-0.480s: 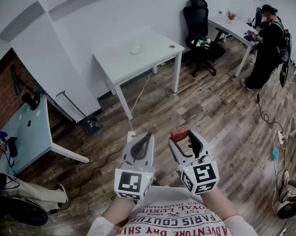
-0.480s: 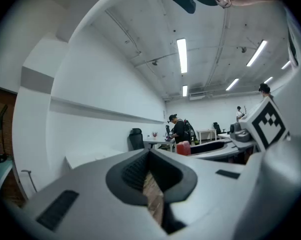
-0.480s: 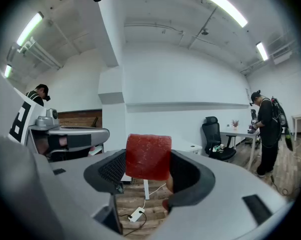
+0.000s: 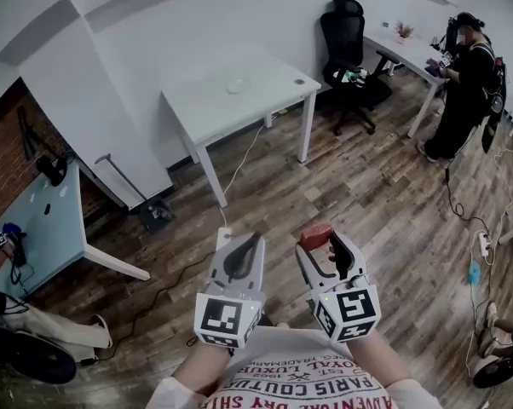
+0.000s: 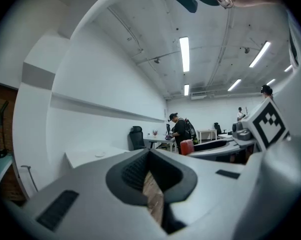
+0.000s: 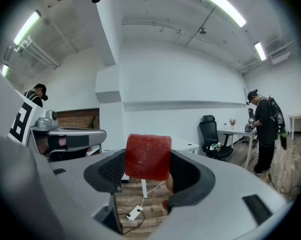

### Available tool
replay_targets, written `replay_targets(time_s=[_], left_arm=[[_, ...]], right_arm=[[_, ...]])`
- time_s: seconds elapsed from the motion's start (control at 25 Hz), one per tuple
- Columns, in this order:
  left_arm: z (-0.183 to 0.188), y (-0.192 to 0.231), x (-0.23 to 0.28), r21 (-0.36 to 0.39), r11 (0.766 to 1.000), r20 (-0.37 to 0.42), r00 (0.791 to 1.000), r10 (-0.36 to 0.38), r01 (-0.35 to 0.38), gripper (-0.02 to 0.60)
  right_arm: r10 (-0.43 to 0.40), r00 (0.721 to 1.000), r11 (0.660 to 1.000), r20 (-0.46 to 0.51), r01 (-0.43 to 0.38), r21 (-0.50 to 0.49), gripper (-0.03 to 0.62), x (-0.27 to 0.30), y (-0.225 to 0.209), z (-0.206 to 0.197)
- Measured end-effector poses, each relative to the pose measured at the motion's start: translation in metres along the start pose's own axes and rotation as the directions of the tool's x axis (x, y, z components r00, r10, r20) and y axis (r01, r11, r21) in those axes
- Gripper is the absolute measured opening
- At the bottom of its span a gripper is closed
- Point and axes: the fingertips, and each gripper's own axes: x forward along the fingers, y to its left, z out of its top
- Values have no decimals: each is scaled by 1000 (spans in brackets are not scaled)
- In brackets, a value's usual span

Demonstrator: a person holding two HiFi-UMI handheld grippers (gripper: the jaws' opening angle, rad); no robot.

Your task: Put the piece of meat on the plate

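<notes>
So the person is standing on the wood floor (image 4: 367,194) with both tools held out low in the frame, roughly level. The right gripper (image 4: 319,239) has the piece of meat (image 4: 314,233) pinched between its jaws, which stand wide around it. Its own view shows the thing really well: a chunky block, deep red, squared off with rounded corners and a grainy, slightly fibrous surface. It fills the gap between the dark pads and sticks up above them. In the head view it just reads as a small reddish-pink lump at the tip of the tool, bottom centre, hanging in the air over the floor and not resting on anything. The left gripper (image 4: 253,240) sits just beside it to the left with its jaws pressed together at the tips and nothing between them, only a sliver of floor showing through lower down. Up in the top middle of the head view there's a white table (image 4: 265,100) with a small pale round thing on it that's probably the plate (image 4: 235,85), though it's too tiny to swear to. That's well apart from the meat. A black office chair (image 4: 346,37) and a person in black (image 4: 465,83) are in the upper right.
</notes>
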Motion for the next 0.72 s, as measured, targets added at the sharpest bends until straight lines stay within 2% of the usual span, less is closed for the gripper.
replay_targets(time_s=[0.16, 0.36, 0.72], left_arm=[[-5, 3, 4, -10, 1000, -16, 1000, 6, -6, 6], [-16, 7, 12, -24, 1000, -34, 999, 19, -20, 6], [-34, 54, 65, -56, 998, -71, 997, 4, -8, 6]], right_arm=[[11, 1000, 1000, -6, -11, -3, 279, 3, -2, -2], [32, 998, 999, -56, -30, 37, 279, 14, -10, -18], [41, 994, 998, -101, -37, 46, 279, 83, -20, -24]])
